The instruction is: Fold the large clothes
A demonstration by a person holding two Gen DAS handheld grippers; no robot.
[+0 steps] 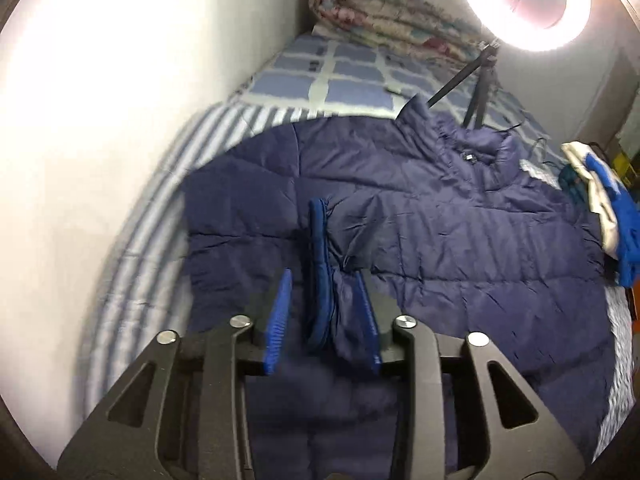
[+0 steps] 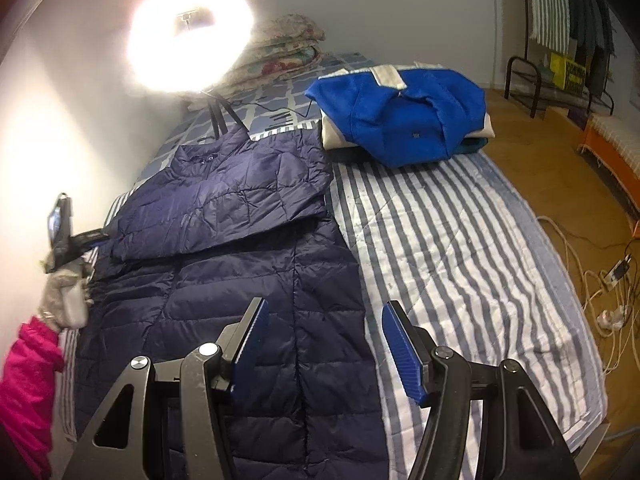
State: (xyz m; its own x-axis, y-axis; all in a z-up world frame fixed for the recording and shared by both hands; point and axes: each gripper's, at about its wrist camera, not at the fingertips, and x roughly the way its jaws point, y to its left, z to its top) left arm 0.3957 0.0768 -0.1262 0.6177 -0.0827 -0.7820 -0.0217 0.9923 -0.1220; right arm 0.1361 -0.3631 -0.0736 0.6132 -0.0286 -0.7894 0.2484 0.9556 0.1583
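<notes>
A navy quilted down jacket (image 1: 440, 216) lies spread on the striped bed; it also shows in the right wrist view (image 2: 240, 264) with a sleeve folded across its chest. In the left wrist view my left gripper (image 1: 324, 288) has its jaws apart, and the sleeve cuff with blue lining (image 1: 320, 264) lies between the pads, against the right one. In the right wrist view my right gripper (image 2: 324, 320) is open and empty above the jacket's lower right edge. The left hand with its gripper (image 2: 60, 232) shows at the jacket's far left side.
A folded blue and white garment (image 2: 400, 116) lies at the head of the bed, beside a ring light on a tripod (image 2: 188, 32) and folded floral quilts (image 2: 280, 52). The striped sheet (image 2: 460, 248) covers the bed. Cables lie on the wooden floor (image 2: 600, 280). A white wall (image 1: 100, 120) runs along the left.
</notes>
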